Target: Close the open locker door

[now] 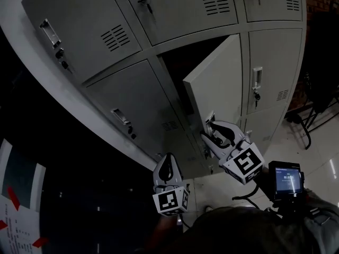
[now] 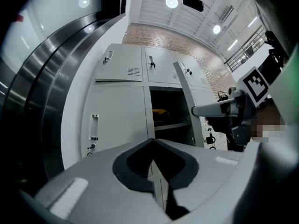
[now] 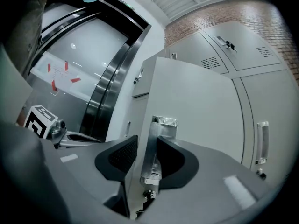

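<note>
Straddling the bright chrome pull handle (image 3: 153, 157) near the free edge of the pale grey sheet-metal locker door (image 1: 217, 83), the right gripper (image 1: 212, 130) holds its jaws partly closed around it. In the right gripper view, the pad on the frame's right lies against the handle. A thin pale strip shows between the handle and the other pad, so the jaws enclose the handle without clamping it.

The door stands well ajar at the centre of the head view. It is swung out from a dark compartment (image 1: 177, 62) in the bank of grey steel lockers (image 1: 122, 30) and is hinged along the right side of the opening in the frame. The neighbouring doors are shut.

The left gripper (image 1: 168, 160) sits low in the centre of the head view, below and to the left of the right gripper and apart from the door. Its jaw tips meet, with nothing between them. Its own view looks into the open compartment, where a small yellow object (image 2: 160, 111) lies on a grey shelf (image 2: 170, 125).
</note>
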A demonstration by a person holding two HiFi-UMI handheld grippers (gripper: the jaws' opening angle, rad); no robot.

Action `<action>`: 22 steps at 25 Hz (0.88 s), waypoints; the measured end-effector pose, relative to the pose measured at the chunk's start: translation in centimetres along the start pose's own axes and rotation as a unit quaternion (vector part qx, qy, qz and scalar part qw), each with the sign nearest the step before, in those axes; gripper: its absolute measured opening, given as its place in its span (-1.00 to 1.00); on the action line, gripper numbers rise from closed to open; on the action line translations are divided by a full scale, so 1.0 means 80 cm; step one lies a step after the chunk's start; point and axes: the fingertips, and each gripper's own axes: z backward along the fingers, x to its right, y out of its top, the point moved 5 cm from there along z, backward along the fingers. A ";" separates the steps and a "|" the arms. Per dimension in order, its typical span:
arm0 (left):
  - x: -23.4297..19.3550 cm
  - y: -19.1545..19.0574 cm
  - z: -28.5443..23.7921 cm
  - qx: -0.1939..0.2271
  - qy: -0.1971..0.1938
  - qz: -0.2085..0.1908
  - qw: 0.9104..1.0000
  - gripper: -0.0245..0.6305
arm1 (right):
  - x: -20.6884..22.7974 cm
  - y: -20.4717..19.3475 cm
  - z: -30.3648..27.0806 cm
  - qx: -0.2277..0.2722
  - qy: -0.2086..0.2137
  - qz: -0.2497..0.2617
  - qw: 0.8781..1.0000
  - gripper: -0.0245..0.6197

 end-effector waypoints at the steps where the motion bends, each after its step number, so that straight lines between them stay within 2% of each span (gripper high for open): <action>1: -0.008 -0.002 -0.004 0.000 -0.001 0.000 1.000 -0.92 | 0.000 -0.001 -0.010 0.000 -0.005 0.002 1.000 -0.49; 15: -0.094 -0.011 -0.044 0.011 -0.004 0.001 1.000 -0.92 | 0.023 -0.027 -0.127 -0.034 -0.062 0.036 0.997 -0.49; 22: -0.127 -0.016 -0.052 0.015 0.009 0.005 1.000 -0.92 | 0.043 -0.036 -0.167 -0.042 -0.086 0.054 0.994 -0.54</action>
